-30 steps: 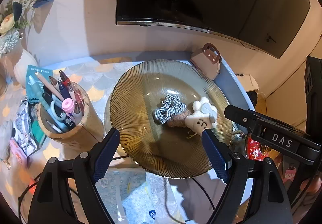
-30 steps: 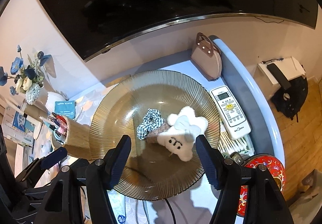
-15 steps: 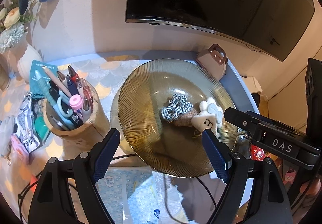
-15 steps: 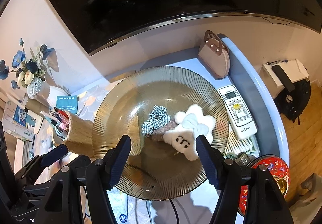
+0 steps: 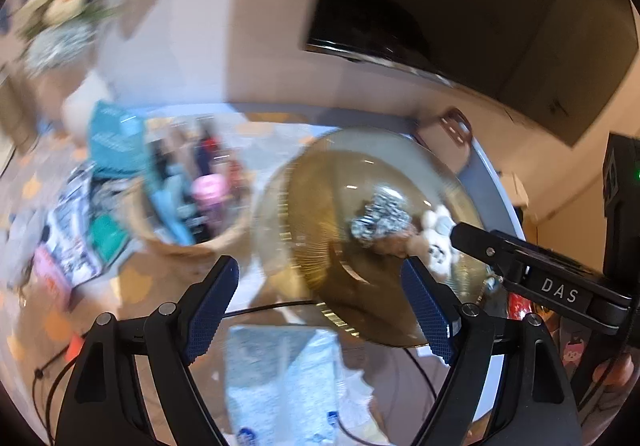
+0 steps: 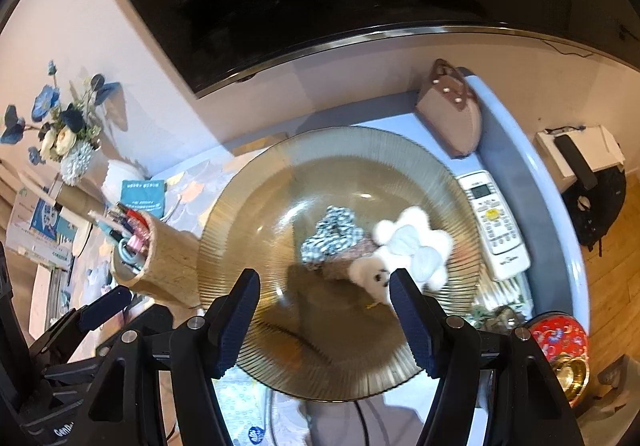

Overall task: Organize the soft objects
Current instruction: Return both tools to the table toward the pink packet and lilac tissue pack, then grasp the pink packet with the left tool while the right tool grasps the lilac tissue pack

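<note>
Resting in the middle of a ribbed amber glass plate (image 6: 248, 221), three soft things lay bunched together and touching: a black-and-white gingham scrunchie (image 6: 330, 236) at about 10 o'clock of the pile, a brown fuzzy piece (image 6: 346, 262) under it, and a white plush toy (image 6: 408, 254) with a small stitched face at 3 o'clock. The right gripper (image 6: 324, 320) hung over the plate's 6 o'clock rim, fingers spread wide and holding nothing; its right finger (image 6: 412, 322) overlapped the plush toy's face in the right wrist view, though contact could not be judged. The left gripper (image 5: 320, 310) was likewise released and empty, hovering at the plate's 8 o'clock side in a motion-blurred view. On the bench (image 6: 400, 117), a wooden pen holder (image 6: 168, 266) stood just beside the plate at 9 o'clock, a white remote control (image 6: 494, 224) lay at 3 o'clock, and a small brown handbag (image 6: 452, 117) sat at 1 o'clock.
</note>
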